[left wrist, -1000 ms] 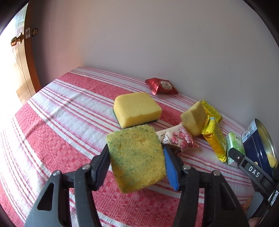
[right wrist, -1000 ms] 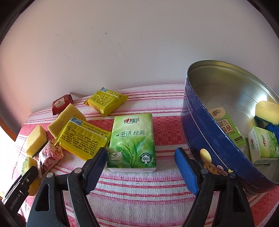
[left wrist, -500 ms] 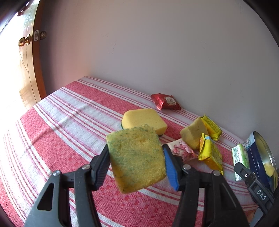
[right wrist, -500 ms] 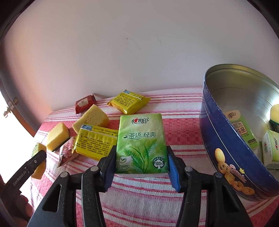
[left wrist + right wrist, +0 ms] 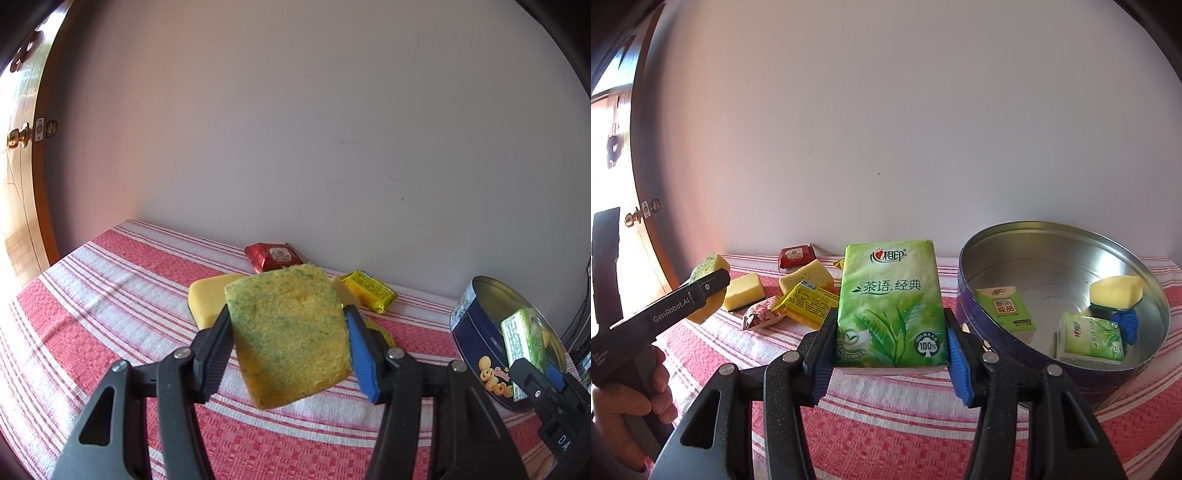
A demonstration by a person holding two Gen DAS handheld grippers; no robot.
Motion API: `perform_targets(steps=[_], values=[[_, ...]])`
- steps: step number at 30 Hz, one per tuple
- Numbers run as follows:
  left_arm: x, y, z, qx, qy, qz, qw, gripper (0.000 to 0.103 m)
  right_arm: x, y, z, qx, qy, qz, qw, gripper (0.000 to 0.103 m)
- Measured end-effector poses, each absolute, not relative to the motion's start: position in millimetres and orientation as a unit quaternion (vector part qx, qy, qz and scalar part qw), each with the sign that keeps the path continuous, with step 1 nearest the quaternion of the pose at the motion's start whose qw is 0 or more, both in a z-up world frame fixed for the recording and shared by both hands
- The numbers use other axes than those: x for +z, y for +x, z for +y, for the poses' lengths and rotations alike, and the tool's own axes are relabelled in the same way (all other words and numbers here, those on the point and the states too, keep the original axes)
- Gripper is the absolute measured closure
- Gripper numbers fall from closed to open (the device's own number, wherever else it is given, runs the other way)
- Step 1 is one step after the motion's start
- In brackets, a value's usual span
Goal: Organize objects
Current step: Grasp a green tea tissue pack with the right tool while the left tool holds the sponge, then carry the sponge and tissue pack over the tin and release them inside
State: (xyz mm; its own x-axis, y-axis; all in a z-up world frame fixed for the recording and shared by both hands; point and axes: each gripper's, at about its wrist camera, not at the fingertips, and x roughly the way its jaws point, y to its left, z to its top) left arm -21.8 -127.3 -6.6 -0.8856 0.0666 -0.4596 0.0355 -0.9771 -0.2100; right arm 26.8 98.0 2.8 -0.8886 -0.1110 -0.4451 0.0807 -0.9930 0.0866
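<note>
My left gripper is shut on a yellow sponge with green flecks and holds it in the air above the striped cloth. It also shows in the right wrist view at the left. My right gripper is shut on a green tissue pack and holds it raised, left of the round blue tin. The tin also shows in the left wrist view, with the held tissue pack before it.
The tin holds a green carton, a green tissue pack, a yellow sponge and a blue item. On the red striped cloth lie two yellow sponges, a floral packet, yellow packets, a red packet. A wall stands behind.
My right gripper has shut on the green tissue pack and lifted it. My left gripper has risen with the sponge and moved toward the tin.
</note>
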Motion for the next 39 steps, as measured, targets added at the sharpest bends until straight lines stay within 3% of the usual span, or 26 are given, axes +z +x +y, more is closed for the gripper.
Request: perform_targets(steps=[13, 27, 39], values=[[-5, -3, -87, 0.971, -0.220, -0.080, 0.044, 0.045, 19, 39, 146, -0.978, 0.200, -0.062, 0.014, 0.048], [4, 14, -18, 0.973, -0.214, -0.022, 0.081, 0.045, 24, 39, 173, -0.979, 0.200, -0.039, -0.016, 0.048], [26, 8, 42, 0.972, -0.199, -0.024, 0.122, 0.045, 27, 38, 209, -0.980, 0.193, -0.028, -0.045, 0.048]])
